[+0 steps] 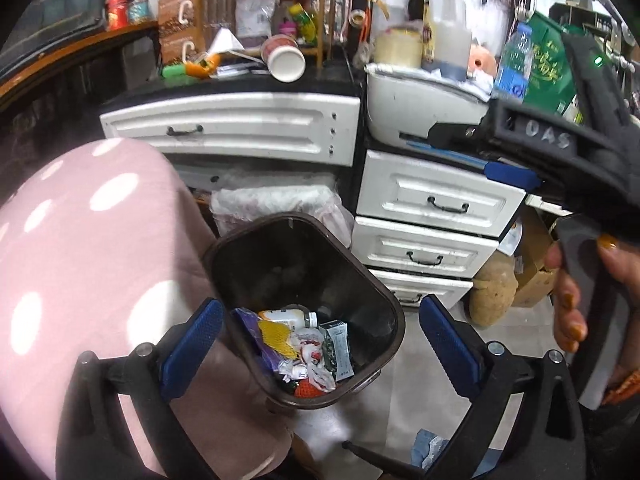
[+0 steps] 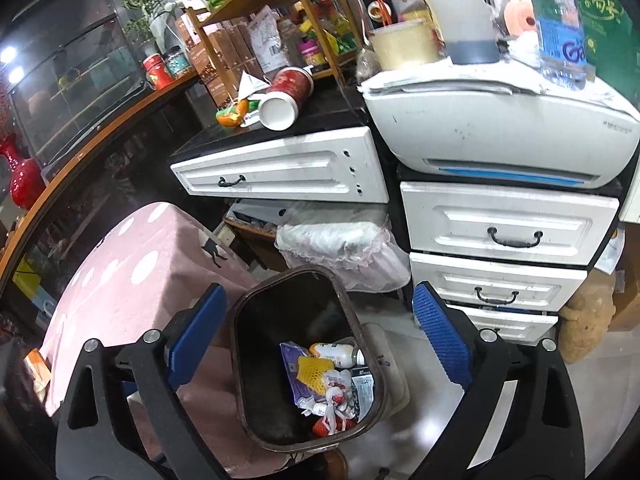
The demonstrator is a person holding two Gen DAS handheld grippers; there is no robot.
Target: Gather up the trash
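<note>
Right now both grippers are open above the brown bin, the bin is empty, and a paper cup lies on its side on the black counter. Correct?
Not quite: the bin is not empty. The right wrist view shows a bottle, a yellow net and wrappers in it. The rest holds: the left gripper and right gripper are open above it, and the cup lies tipped on the counter.

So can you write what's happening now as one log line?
left gripper: open, empty | right gripper: open, empty | trash bin: holds trash

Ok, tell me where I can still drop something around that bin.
Free: the back half of the bin and pale floor right of it. Crowded: trash piled at its front, cluttered countertop above the drawers.
</note>
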